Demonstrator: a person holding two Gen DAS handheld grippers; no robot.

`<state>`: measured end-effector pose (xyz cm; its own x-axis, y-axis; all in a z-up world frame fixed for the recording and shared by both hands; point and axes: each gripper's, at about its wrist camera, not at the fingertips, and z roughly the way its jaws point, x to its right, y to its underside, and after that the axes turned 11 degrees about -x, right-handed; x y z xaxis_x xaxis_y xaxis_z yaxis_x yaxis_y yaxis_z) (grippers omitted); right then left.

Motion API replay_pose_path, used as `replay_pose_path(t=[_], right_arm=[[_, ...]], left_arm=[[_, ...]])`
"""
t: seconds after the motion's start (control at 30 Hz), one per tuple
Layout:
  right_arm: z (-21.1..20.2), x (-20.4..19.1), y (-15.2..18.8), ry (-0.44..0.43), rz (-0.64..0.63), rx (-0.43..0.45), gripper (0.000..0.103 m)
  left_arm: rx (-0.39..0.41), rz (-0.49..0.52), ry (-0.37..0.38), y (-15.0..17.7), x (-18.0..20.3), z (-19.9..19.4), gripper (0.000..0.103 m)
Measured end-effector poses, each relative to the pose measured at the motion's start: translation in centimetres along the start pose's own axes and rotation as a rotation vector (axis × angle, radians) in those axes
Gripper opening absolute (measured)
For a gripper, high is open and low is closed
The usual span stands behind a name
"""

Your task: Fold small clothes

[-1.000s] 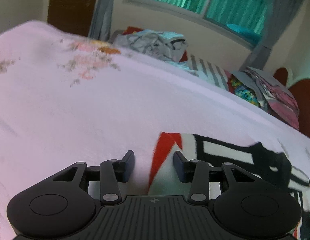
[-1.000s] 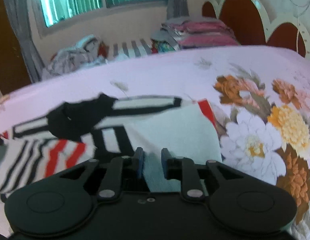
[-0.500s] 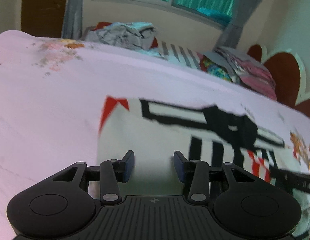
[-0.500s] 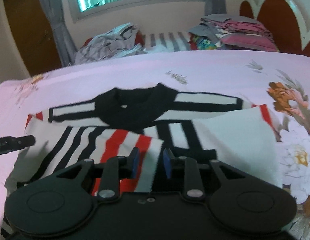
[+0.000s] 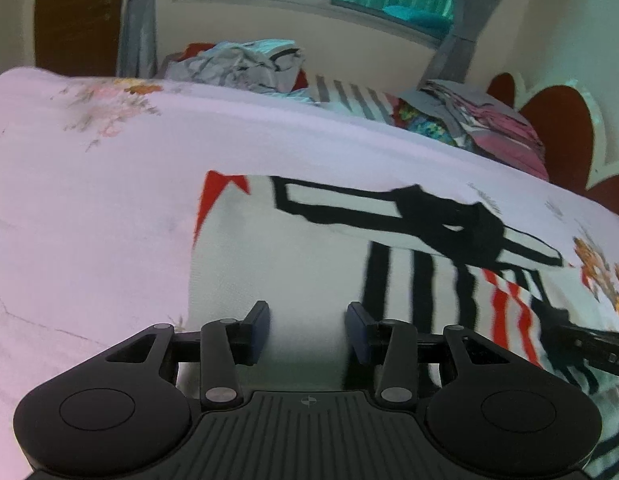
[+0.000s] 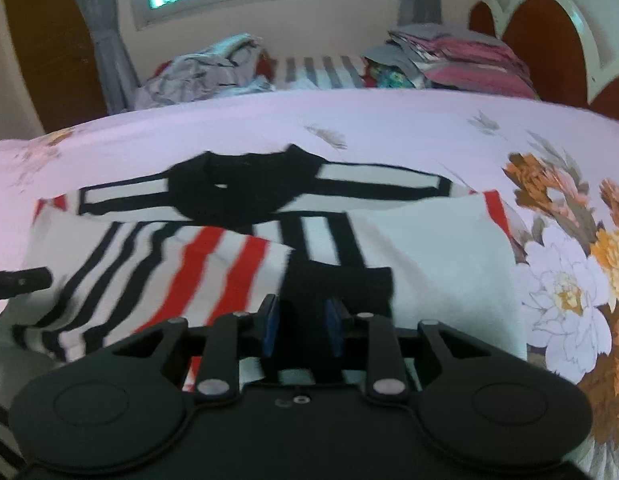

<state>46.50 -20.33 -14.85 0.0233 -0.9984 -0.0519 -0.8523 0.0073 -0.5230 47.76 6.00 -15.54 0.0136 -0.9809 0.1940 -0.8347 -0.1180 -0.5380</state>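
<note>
the left gripper point(image 5: 307, 330) and right gripper point(image 6: 300, 330) hover with jaws apart over the striped shirt point(image 6: 213, 264).

Hand-held two-finger grippers, matte black, seen from their wrist cameras.

Left gripper point(image 5: 307, 330): ribbed black housing, small crosshair mark at 12 o'clock, round discs at 9 and 3 o'clock, silver pivot screws on linkage arms, dark blue fingertips point(image 5: 258, 328). Right gripper point(image 6: 302, 332): smooth housing, same discs, screws, brighter blue fingertips point(image 6: 271, 330).

Black-, red-, white-striped shirt point(image 6: 237, 256)
</note>
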Motion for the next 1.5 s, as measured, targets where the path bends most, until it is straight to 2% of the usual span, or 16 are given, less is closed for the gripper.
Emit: replay_pose_path(t=[0.13, 0.27, 0.37, 0.43, 0.6, 0.7, 0.87, 1.17, 1.33, 1.5], right_arm=[[-0.3, -1.1, 0.2, -0.027, -0.014, -0.002, 0.027], [0.1, -1.5, 0.6, -0.013, -0.038, -0.023, 0.028], [0.7, -0.5, 1.2, 0.011, -0.034, -0.050, 0.028], [0.7, 0.3, 1.6, 0.022, -0.034, -0.047, 0.027], [0.1, 1.3, 2.0, 0.028, -0.008, -0.051, 0.027], [-0.8, 1.2, 2.5, 0.003, -0.004, -0.039, 0.029], [-2.2, 0.6, 3.3, -0.035, -0.018, -0.026, 0.028], [-3.3, 0.8, 4.9, -0.081, -0.025, -0.057, 0.029], [-3.7, 0.1, 6.3, -0.115, -0.077, -0.076, 0.029], [-3.8, -0.2, 7.8, -0.143, -0.138, -0.105, 0.029]], left_arm=[[0.002, 0.011, 0.023, 0.7, 1.1, -0.9, 0.043], [-0.025, 0.042, 0.021, 1.9, 1.8, -0.7, 0.043], [-0.056, 0.040, 0.009, 3.1, 1.0, 0.2, 0.043], [-0.035, 0.055, 0.016, 3.6, 0.5, 0.2, 0.043], [-0.046, 0.039, -0.004, 3.5, 0.7, -0.6, 0.043], [-0.033, 0.044, -0.010, 3.8, 1.5, -1.6, 0.043], [-0.027, 0.052, 0.032, 4.5, 3.2, -2.8, 0.043], [-0.062, 0.084, 0.073, 6.8, 6.6, -3.5, 0.044], [-0.084, 0.106, 0.061, 8.5, 8.2, -3.5, 0.044], [-0.100, 0.109, 0.019, 10.2, 9.0, -3.5, 0.044]])
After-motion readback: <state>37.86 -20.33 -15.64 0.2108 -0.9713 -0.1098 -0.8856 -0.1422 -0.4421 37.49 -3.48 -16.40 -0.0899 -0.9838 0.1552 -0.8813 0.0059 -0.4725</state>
